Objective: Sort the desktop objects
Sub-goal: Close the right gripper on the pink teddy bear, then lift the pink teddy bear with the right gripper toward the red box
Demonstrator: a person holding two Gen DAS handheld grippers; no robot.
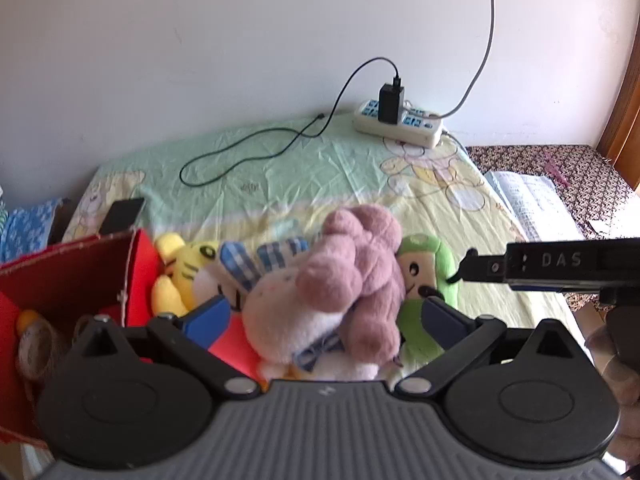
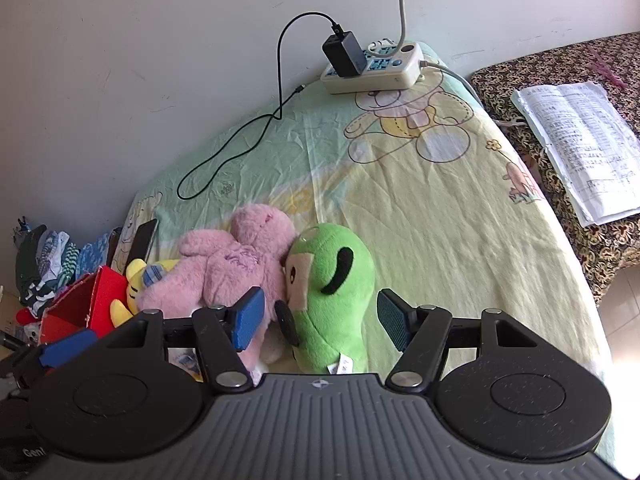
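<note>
Several plush toys lie in a heap on a pale bear-print sheet [image 2: 420, 208]. A pink plush [image 1: 352, 276] [image 2: 236, 260] lies between the wide-apart blue pads of my left gripper [image 1: 326, 316], which is open and not pressing on it. A green plush [image 2: 332, 292] [image 1: 424, 276] stands between the fingers of my right gripper [image 2: 322, 320], also open, with a small gap at each pad. A yellow tiger plush [image 1: 188, 268] and a blue-checked toy [image 1: 240, 264] lie beside an open red box [image 1: 72, 276] [image 2: 100, 292] at the left.
A power strip [image 1: 400, 124] with a black charger and a trailing cable [image 1: 240, 148] lies by the wall. A dark phone [image 1: 122, 214] lies behind the box. Papers [image 2: 580, 140] rest on a patterned cloth at the right. Folded clothes [image 2: 48, 256] are at the far left.
</note>
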